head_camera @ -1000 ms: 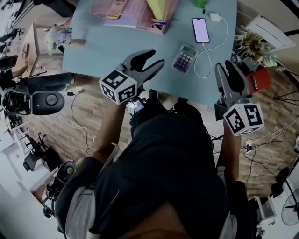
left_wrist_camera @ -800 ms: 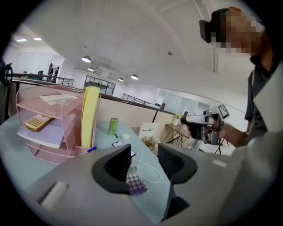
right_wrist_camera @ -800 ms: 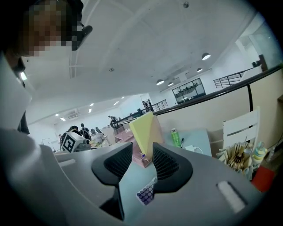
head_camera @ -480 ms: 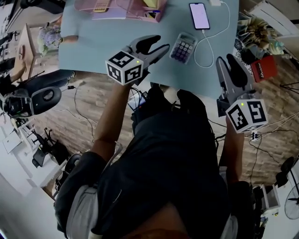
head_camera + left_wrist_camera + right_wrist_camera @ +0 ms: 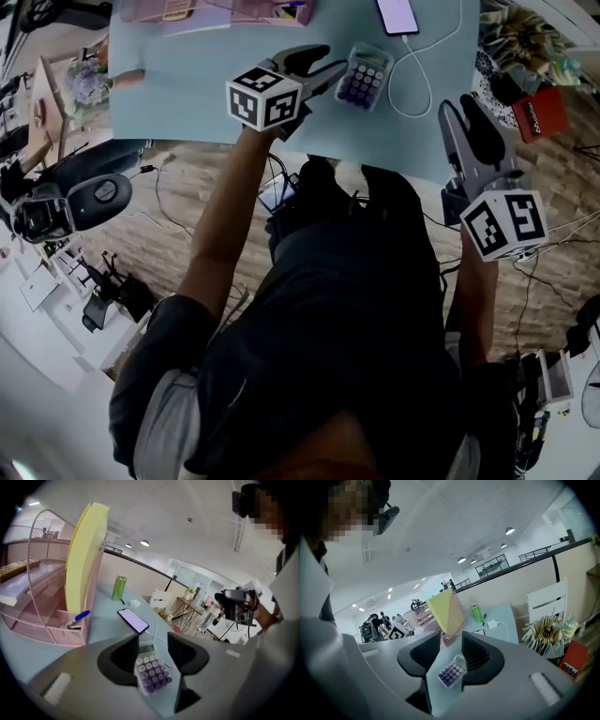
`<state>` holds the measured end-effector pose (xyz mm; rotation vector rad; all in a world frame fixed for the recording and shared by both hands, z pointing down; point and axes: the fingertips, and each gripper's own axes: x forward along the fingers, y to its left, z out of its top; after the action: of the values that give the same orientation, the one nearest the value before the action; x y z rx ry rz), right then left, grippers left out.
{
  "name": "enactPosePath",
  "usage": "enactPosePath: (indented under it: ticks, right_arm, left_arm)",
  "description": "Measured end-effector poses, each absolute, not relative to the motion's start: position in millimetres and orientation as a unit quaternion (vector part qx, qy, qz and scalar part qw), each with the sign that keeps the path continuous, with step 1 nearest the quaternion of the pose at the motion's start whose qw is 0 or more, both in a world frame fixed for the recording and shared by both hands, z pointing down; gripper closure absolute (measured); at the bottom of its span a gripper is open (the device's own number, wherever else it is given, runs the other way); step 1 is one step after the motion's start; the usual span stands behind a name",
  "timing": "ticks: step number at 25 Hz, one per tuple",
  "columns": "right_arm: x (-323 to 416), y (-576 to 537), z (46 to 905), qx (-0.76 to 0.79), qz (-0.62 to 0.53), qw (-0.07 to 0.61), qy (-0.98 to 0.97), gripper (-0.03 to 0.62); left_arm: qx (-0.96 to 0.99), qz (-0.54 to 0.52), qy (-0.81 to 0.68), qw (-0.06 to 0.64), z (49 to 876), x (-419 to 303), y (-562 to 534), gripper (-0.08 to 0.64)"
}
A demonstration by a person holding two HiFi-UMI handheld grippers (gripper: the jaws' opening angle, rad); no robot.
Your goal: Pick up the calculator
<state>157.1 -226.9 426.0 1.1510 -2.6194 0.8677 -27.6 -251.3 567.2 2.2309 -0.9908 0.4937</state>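
Note:
The calculator (image 5: 364, 77), pale with purple keys, lies flat on the light blue table (image 5: 187, 94) near its front edge. My left gripper (image 5: 323, 67) is open, its tips just left of the calculator. In the left gripper view the calculator (image 5: 152, 674) lies low between the two spread jaws of that gripper (image 5: 153, 656), and I cannot tell whether they touch it. My right gripper (image 5: 461, 117) is open and holds nothing, off the table's front right corner. In the right gripper view the calculator (image 5: 452, 671) shows farther off through the gap of that gripper (image 5: 451, 658).
A phone (image 5: 397, 14) lies beyond the calculator, its white cable (image 5: 427, 70) looping to the right. A pink mesh organiser (image 5: 42, 597) with a yellow folder (image 5: 82, 559) stands at the back left. A green can (image 5: 119, 588) is behind. A red box (image 5: 539, 114) sits right of the table.
My left gripper has moved forward over the table, right up to the calculator. The right gripper has stayed almost where it was.

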Motion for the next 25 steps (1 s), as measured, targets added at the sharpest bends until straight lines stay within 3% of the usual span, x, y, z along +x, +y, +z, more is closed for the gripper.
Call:
enactPosePath:
  ticks: [25]
  right_arm:
    - [181,-230,466,0.415,0.332,0.086,-0.843,0.465]
  left_arm:
    - [0.817,0.271,-0.341,0.377,679,-12,-292,0.316]
